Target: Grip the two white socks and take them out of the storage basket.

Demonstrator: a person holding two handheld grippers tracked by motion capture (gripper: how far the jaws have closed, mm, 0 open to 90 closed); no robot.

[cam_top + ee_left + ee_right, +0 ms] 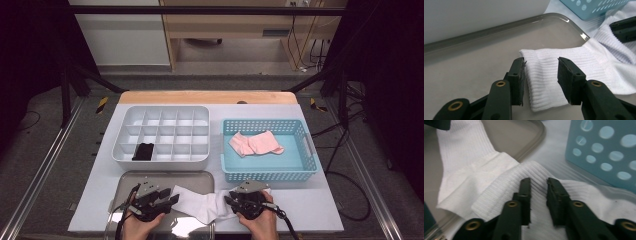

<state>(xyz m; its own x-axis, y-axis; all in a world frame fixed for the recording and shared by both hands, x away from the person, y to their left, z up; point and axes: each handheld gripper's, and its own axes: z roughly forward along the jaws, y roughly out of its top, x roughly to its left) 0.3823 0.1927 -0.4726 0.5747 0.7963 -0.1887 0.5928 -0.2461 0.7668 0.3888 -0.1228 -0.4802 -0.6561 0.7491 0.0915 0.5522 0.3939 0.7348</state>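
White sock [202, 205] is lying stretched across the near edge of the tabletop [310, 205], one end resting on the grey tray [192, 181], the other end off the tray toward the blue basket [270, 175]. Left tool [172, 198] is sitting with jaws apart either side of the sock's ribbed cuff [541, 75] on the tray, pads not pressing it. Right tool [231, 202] is pinching a raised ribbed fold [537, 183] of the sock between narrow jaws, just in front of the basket. Pink socks [255, 143] are lying inside the basket; a black item [144, 151] is sitting in a front compartment of the white divider box [162, 112]
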